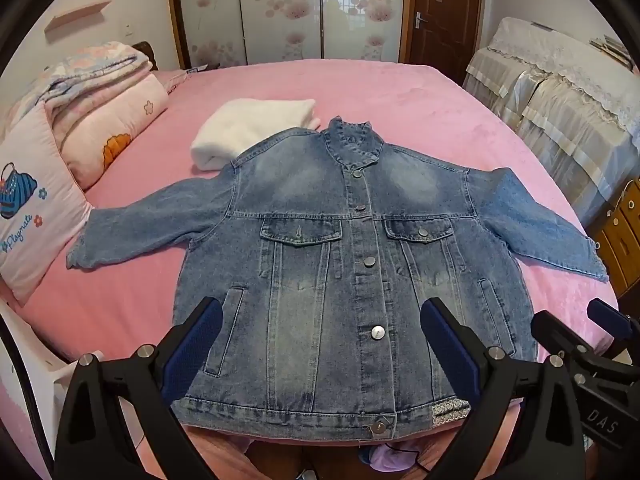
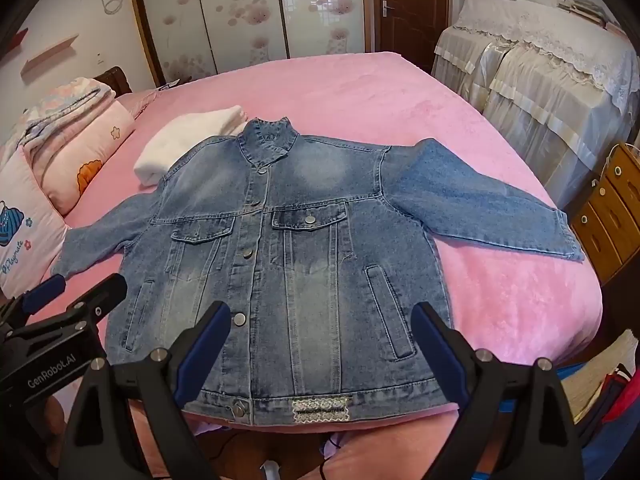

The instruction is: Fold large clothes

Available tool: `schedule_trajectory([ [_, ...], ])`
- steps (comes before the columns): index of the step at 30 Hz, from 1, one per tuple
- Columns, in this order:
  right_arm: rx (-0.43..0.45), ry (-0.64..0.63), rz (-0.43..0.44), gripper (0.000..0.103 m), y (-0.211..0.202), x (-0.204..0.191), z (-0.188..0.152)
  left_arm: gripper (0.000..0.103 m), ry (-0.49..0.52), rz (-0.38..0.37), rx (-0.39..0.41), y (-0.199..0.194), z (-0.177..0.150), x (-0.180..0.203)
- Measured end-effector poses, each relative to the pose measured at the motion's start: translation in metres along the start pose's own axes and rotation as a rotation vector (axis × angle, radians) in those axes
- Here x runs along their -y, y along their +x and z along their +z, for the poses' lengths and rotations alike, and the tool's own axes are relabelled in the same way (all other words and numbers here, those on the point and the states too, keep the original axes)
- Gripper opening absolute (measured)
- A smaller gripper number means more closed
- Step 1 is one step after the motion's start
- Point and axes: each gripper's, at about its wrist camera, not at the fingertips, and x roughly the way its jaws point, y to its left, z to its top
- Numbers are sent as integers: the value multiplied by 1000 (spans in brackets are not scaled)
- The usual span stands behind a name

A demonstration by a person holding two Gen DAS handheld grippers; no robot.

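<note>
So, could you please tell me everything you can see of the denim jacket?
The denim jacket is faded blue with metal buttons, two flapped chest pockets, two slanted side pockets and a raised collar. It lies flat, front up and buttoned, on the pink bed, sleeves spread to both sides, hem toward the cameras. One shoulder overlaps a folded white blanket. A patterned patch sits on the hem. Both grippers hover open, not touching it.

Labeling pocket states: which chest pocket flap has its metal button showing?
The denim jacket's right-hand chest pocket as seen from the grippers. The left-hand chest pocket shows only an empty buttonhole.
</note>
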Motion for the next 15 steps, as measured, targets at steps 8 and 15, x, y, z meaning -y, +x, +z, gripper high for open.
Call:
schedule_trajectory([
  [8, -5, 0, 9, 92, 2, 4, -1, 99, 34, -5, 11, 0, -1, 19],
  [15, 15, -7, 23, 92, -2, 10, 3, 98, 20, -50, 16, -1, -2, 19],
])
